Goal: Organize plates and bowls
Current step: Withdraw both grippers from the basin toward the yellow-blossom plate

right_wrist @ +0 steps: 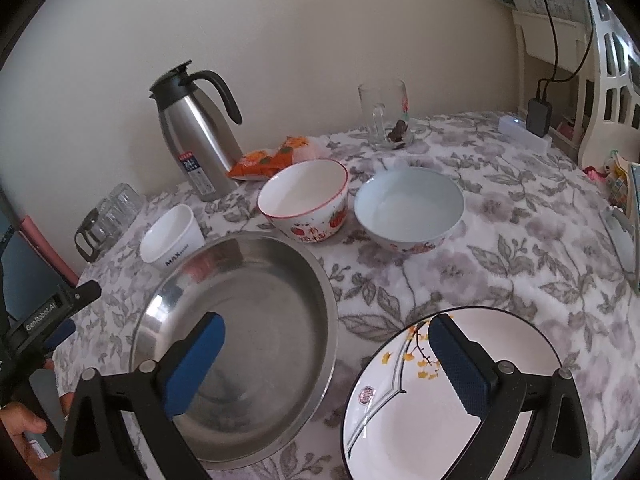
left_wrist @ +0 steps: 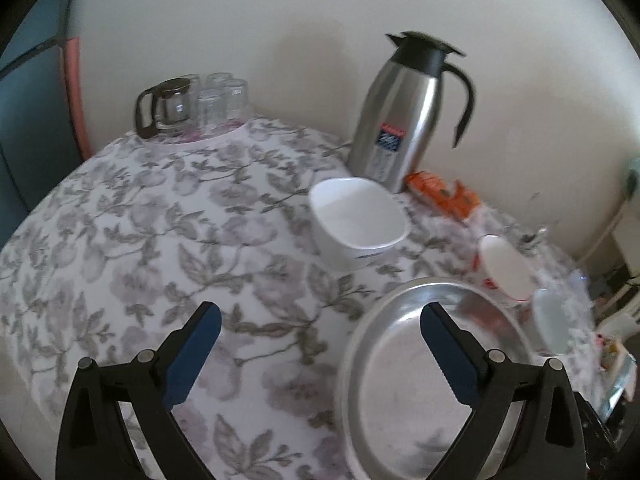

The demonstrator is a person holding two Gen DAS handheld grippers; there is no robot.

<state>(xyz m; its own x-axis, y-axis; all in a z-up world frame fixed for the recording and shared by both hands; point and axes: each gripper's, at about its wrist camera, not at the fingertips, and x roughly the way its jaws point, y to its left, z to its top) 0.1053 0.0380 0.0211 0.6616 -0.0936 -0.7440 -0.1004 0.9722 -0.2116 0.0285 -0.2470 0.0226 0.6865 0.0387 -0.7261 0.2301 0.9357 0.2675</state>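
Observation:
A steel plate (right_wrist: 256, 304) lies on the floral tablecloth, also in the left wrist view (left_wrist: 404, 364). A white plate with yellow flowers (right_wrist: 500, 360) lies to its right. Behind them stand a strawberry bowl (right_wrist: 306, 200), a pale blue bowl (right_wrist: 408, 206) and a white square bowl (right_wrist: 172, 238), the last also in the left wrist view (left_wrist: 358, 220). My right gripper (right_wrist: 326, 356) is open and empty above the gap between the two plates. My left gripper (left_wrist: 320, 344) is open and empty, its right finger over the steel plate.
A steel thermos jug (right_wrist: 192, 136), an orange snack packet (right_wrist: 272, 160) and a glass mug (right_wrist: 382, 114) stand near the wall. A glass pot with several glasses (left_wrist: 188, 102) sits at the table's far left corner. A white chair (right_wrist: 600, 80) stands at the right.

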